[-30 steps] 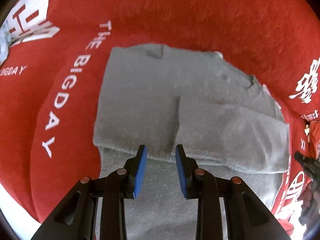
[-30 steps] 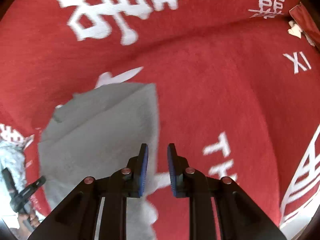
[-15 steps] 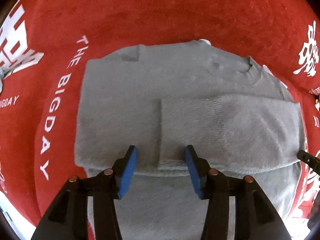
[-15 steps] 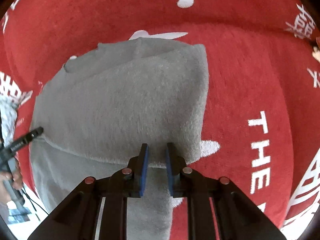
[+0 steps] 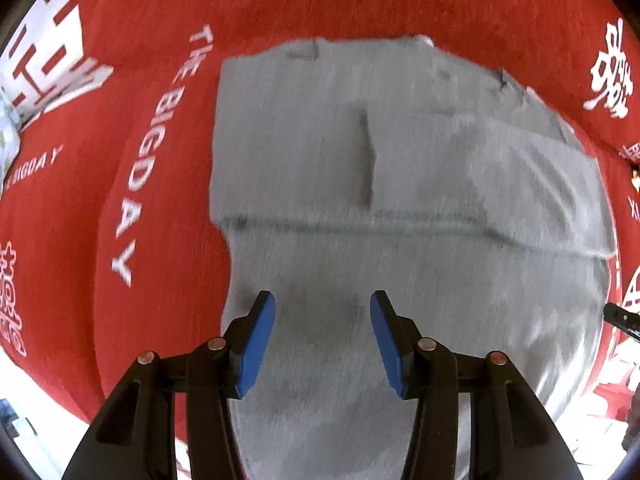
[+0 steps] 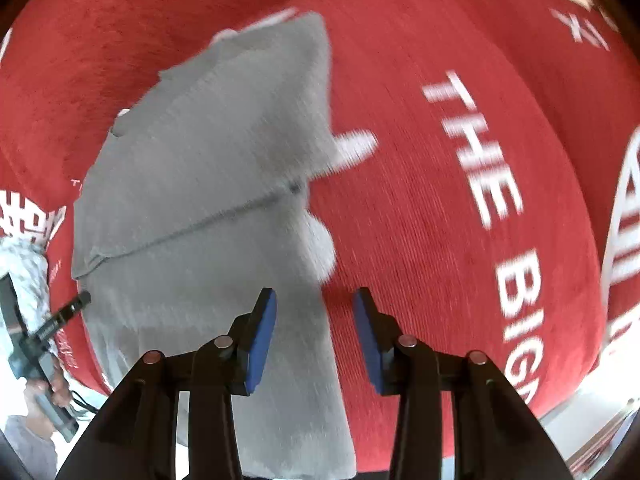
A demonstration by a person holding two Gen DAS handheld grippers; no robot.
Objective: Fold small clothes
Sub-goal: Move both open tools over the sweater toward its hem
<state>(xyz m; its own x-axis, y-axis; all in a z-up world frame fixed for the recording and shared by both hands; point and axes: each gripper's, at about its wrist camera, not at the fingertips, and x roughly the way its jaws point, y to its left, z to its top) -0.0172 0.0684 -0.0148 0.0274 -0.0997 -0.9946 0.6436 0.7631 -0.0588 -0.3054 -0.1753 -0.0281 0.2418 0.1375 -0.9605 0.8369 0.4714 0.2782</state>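
A grey knit garment [image 5: 400,168] lies partly folded on a red cloth with white lettering [image 5: 160,200]. Its far part is folded over, with a fold edge running across the middle. My left gripper [image 5: 322,336] is open and empty above the garment's near, unfolded part. The garment also shows in the right wrist view [image 6: 208,184]. My right gripper [image 6: 314,336] is open and empty over the garment's right edge, its right finger above the red cloth [image 6: 440,240].
The other gripper shows at the left edge of the right wrist view [image 6: 36,344], beside a pale patterned cloth [image 6: 24,264]. A white surface edge [image 5: 36,412] lies beyond the red cloth at the near left.
Both grippers have opened wide and drawn back toward me from the fold edge. The folded part now lies flat on the garment, released.
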